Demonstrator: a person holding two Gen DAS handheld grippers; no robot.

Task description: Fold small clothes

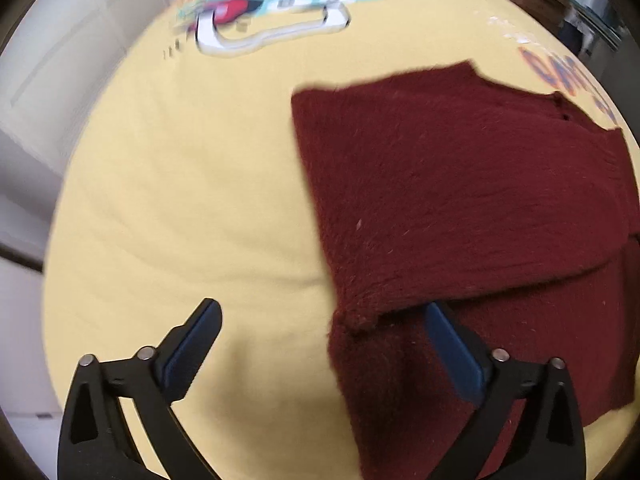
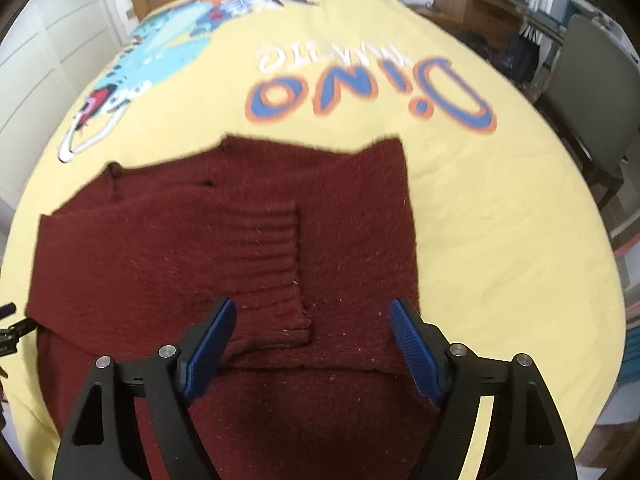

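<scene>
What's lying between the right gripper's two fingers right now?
In the right wrist view, the right gripper stands open over the maroon sweater; its ribbed cuff lies between the fingers, ungripped.

Soft, even indoor light, no glare. Motion blur smears the dinosaur print [image 1: 272,4] in the left wrist view; the right wrist view is a little sharper. Fisheye bends both edges into dark corners, with faint shadows below the fingers [image 2: 416,348].

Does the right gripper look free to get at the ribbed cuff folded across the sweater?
Probably yes. The right gripper is open above the maroon sweater, and the ribbed cuff lies on top just ahead of its fingertips with nothing covering it.
</scene>
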